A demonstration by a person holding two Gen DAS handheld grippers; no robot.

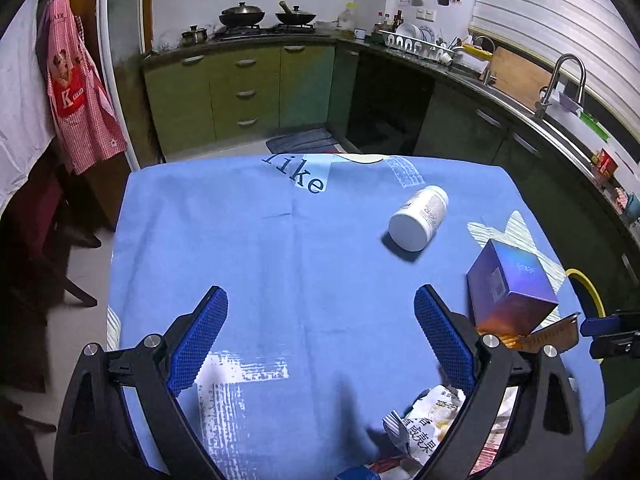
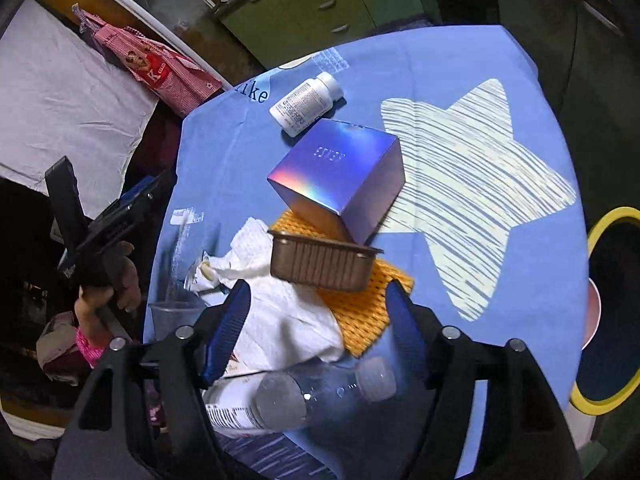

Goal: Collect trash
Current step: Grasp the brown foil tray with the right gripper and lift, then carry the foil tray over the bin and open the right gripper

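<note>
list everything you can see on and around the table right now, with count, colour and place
tablecloth: 1, blue with pale star, covers the table
pill bottle: 1, white, lying on its side at the far end
box: 1, iridescent purple, tilted on the tray
tray: 1, brown, on the mesh
mesh: 1, orange, under the tray and box
tissue: 1, white, crumpled beside the mesh
water bottle: 1, clear, lying at the near edge
wrapper: 1, white, printed, near edge
bin: 1, yellow rim, beside the table
left gripper: open, empty
right gripper: open, over the tissue
</note>
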